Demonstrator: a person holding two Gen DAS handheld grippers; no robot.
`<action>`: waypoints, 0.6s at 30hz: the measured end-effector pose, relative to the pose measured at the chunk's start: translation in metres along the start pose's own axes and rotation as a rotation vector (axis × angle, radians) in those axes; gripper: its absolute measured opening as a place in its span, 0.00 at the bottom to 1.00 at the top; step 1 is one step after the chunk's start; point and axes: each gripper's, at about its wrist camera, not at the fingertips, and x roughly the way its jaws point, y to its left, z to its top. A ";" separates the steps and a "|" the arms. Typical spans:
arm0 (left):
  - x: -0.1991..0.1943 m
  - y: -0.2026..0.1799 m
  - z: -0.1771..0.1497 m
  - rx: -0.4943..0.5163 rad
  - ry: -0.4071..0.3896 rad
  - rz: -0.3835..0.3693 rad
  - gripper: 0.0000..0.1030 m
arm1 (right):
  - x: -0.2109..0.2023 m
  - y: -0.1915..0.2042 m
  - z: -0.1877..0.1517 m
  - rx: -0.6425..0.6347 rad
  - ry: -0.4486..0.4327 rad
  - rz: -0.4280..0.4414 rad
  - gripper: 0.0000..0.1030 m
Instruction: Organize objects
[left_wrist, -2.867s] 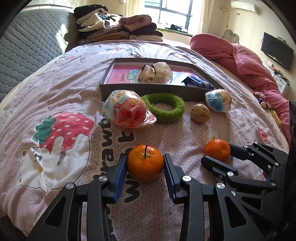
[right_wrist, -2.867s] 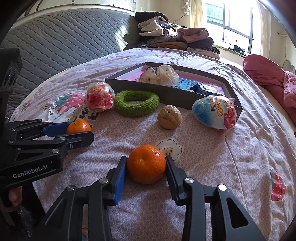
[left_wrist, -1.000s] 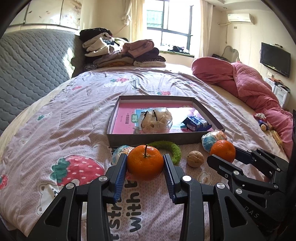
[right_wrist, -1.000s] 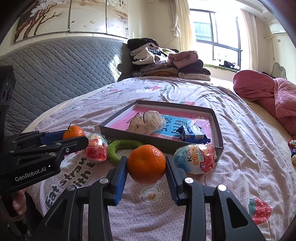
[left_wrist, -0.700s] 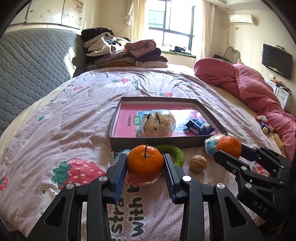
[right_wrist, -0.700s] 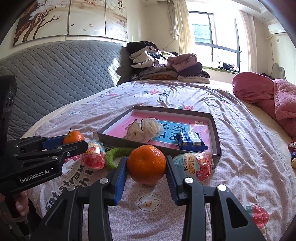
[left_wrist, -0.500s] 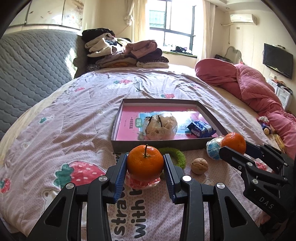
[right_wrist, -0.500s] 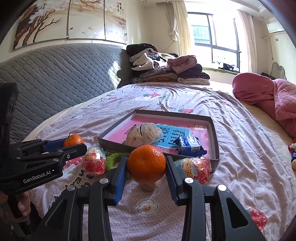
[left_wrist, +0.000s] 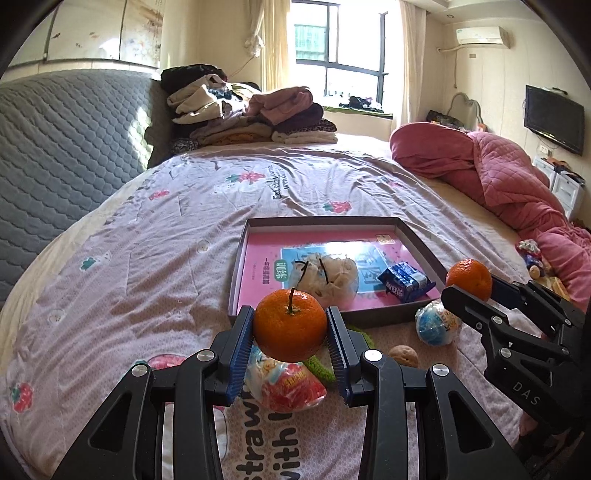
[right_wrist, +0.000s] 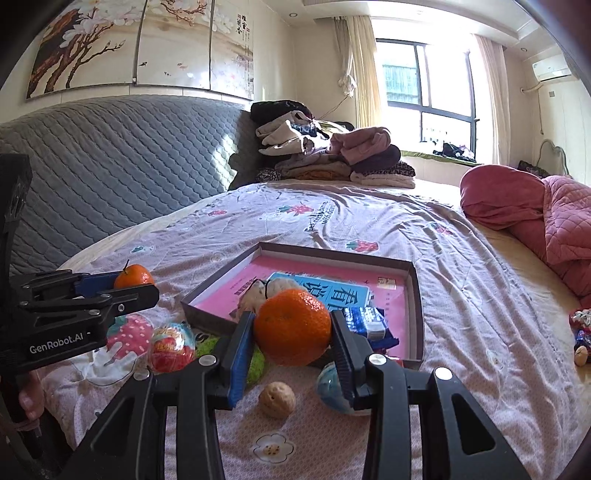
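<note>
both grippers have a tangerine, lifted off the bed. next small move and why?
Probably carry both forward over the tray and lower them. The left gripper and right gripper each clamp a tangerine clear of the bedspread, short of the tray's near wall; its pink floor looks bare at the left and the far end.

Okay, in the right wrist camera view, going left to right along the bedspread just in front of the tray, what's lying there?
Red wrapped ball → green ring, mostly hidden behind the right gripper's finger → walnut → blue wrapped ball, partly hidden by the other finger.
</note>
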 end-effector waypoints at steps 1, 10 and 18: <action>0.002 0.001 0.002 0.000 0.000 0.001 0.38 | 0.001 -0.002 0.002 0.003 -0.003 -0.003 0.39; 0.018 0.007 0.018 -0.003 -0.011 0.019 0.38 | 0.008 -0.007 0.017 -0.007 -0.026 -0.016 0.39; 0.024 0.006 0.034 0.001 -0.035 0.016 0.38 | 0.018 -0.006 0.028 -0.024 -0.033 -0.021 0.39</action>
